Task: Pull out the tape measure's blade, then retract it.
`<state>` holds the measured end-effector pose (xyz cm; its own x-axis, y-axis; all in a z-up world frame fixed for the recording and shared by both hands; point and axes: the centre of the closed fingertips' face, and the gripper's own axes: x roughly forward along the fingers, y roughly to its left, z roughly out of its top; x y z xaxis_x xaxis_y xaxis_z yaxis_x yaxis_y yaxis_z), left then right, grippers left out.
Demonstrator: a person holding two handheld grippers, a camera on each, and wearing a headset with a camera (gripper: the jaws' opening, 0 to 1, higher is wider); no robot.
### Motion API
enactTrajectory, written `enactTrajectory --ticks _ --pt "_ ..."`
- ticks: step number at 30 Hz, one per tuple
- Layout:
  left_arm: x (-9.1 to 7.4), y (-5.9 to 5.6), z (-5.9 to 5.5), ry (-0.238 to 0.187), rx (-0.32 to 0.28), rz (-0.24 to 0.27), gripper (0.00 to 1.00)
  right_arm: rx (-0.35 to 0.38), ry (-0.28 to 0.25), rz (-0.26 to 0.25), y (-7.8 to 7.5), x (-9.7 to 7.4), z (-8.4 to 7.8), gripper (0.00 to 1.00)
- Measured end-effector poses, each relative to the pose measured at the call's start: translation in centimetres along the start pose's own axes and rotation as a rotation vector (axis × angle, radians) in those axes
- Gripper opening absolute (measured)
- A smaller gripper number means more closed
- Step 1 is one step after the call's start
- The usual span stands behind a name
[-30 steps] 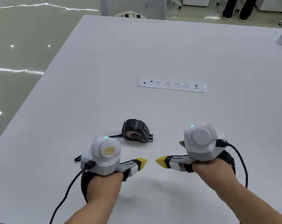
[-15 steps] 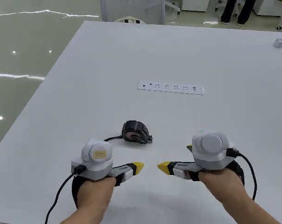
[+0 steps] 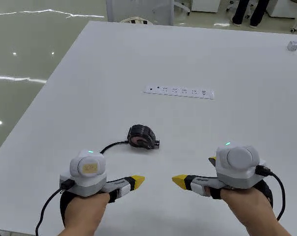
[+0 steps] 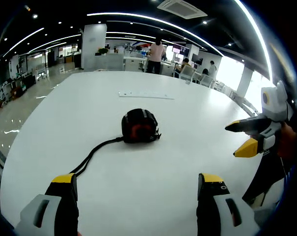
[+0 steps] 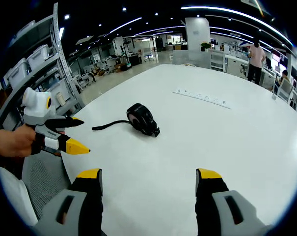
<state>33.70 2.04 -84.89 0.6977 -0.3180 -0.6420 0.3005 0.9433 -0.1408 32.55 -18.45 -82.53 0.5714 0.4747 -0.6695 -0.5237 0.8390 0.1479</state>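
Head view: left tool [image 3: 131,182] and right tool [image 3: 196,171], jaws apart, farther from tape measure [image 3: 142,136] than before.

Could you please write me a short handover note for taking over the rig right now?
Left gripper: open, empty, low over the table near its front edge.
Right gripper: open, empty, tips facing the left one.
Tape measure: lies on the table beyond and between the grippers, neither touching it; strap trails left; no blade out.
Done: nothing.
Left: grip it, pull the blade out, retract it.
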Motion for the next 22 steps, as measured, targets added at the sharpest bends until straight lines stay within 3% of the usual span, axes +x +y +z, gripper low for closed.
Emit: enactTrajectory --ticks 9,14,22 --pt "-1.0 -0.1 0.1 -0.008 0.001 -0.008 1.0 0.026 0.001 -0.012 0.3 -1.6 -0.6 0.85" --pt "-2.4 -0.2 -0.3 -0.008 0.002 -0.016 1.0 0.056 0.008 -0.035 0.0 -3.4 -1.9 0.88" --pt "-3.8 0.1 -1.0 -0.001 -0.014 -0.023 1.0 0.07 0.012 -0.05 -0.2 -5.1 -2.1 0.9"
